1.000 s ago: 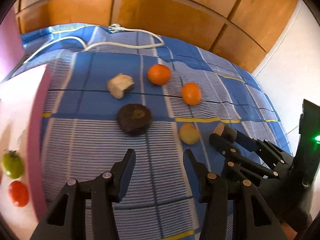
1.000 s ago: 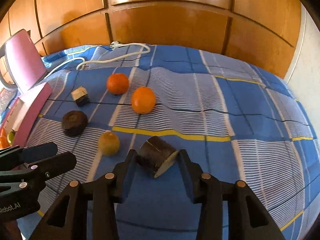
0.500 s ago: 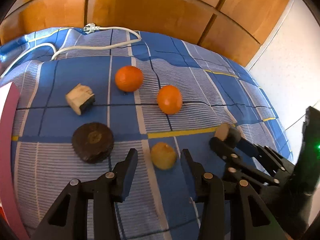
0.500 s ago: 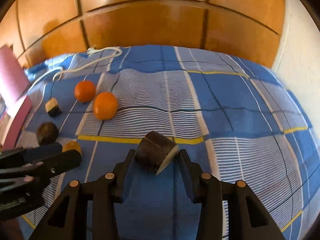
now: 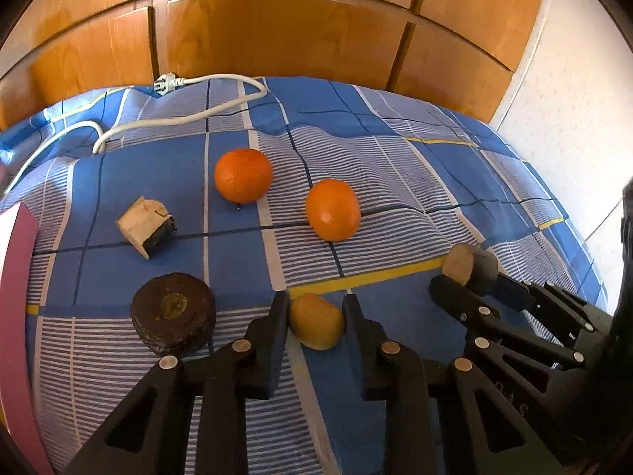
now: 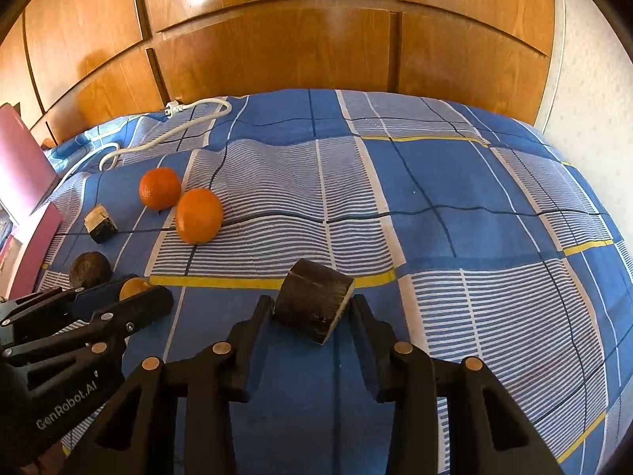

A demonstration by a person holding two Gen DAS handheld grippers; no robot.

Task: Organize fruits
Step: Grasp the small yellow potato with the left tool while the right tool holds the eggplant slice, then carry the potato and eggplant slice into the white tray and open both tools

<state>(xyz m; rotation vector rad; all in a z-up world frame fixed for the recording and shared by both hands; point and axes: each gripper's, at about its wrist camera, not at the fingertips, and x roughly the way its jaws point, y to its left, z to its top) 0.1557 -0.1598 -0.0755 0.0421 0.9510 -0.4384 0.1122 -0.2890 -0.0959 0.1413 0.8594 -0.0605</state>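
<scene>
Left view, target: I have the yellow fruit [image 5: 315,325] right between the left gripper [image 5: 314,308] fingers, dead ahead, resting on the bedspread [image 5: 395,182].
Left view, grip: fingers stand apart on either side of it; I cannot tell if the pads touch the skin, so not clamped as I judge it.
Left view, neighbours: dark disc [image 5: 174,324] just left of the fingers, two oranges [image 5: 243,175] further ahead, cut block [image 5: 145,225] ahead-left.
Left view, change: half a second ago the fruit sat ahead of my fingertips; now they straddle it.
Right view, target: dark wedge [image 6: 314,299] sits between the right gripper [image 6: 312,304] fingertips, cut face turned right.
Right view, grip: clamped on the wedge, which looks lifted off the cloth.
Right view, nearer arm: the left gripper is nearer the yellow fruit.
Right view, change: wedge held as before; the oranges look nearer.
</scene>
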